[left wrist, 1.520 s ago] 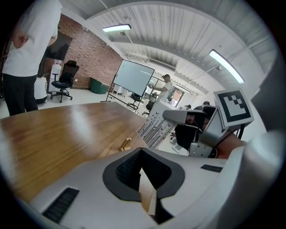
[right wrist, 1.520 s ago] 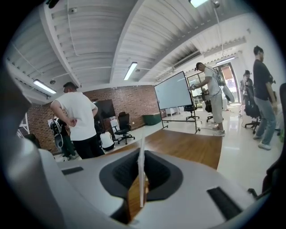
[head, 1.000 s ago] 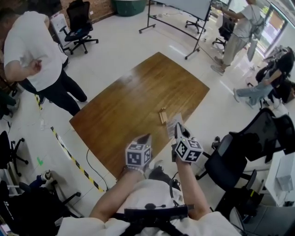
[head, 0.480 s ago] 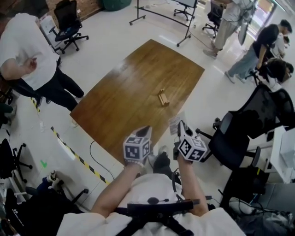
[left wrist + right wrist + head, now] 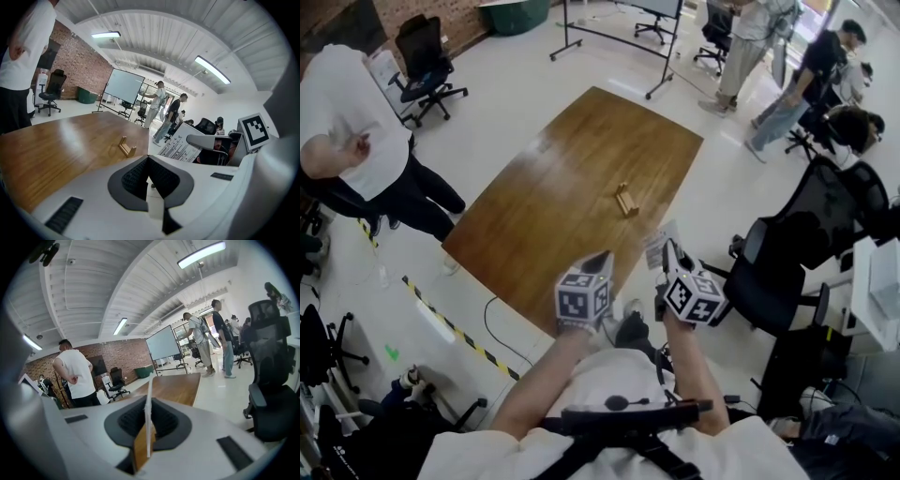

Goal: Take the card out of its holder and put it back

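White card (image 5: 655,249) is clamped edge-on between the jaws of the right gripper (image 5: 148,425), in the air just past the near edge of the table (image 5: 544,197). Its wooden holder (image 5: 625,200) sits mid-table, well apart from it. The left gripper (image 5: 148,171) hovers beside the right, jaws together on nothing.

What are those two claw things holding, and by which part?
The right gripper pinches the card by one edge between its jaws; the left gripper holds nothing.
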Motion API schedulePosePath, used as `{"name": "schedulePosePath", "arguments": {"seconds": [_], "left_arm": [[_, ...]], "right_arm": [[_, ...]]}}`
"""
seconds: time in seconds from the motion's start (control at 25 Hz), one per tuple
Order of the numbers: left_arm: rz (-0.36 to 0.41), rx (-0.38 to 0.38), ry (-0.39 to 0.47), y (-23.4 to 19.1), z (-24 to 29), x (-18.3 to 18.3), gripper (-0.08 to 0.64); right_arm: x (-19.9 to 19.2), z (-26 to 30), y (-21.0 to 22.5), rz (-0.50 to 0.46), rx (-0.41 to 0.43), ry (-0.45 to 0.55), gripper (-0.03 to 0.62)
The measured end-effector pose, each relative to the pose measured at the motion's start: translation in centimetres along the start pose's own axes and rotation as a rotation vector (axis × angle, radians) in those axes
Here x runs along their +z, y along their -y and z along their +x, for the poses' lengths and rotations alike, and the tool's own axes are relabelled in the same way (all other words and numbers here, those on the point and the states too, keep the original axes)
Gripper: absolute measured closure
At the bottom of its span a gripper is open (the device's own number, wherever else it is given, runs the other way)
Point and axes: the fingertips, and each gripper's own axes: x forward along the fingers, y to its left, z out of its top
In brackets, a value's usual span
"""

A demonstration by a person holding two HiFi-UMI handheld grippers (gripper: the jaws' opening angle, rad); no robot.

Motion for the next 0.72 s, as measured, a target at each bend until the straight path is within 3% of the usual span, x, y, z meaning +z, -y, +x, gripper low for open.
{"name": "schedulePosePath", "arguments": {"seconds": [0.52,0.72], "left_arm": [[0.014,-0.034,-0.007,0.0,1.1,1.0,0.561],[0.000,-0.007,-0.007,-0.7,1.7,1.2,0.563]], "right_arm": [[1.0,1.8,-0.1,0.006,0.010,-0.002,0.574],[1.2,2.9,-0.1,0.002,0.020,-0.010,0.574]]}}
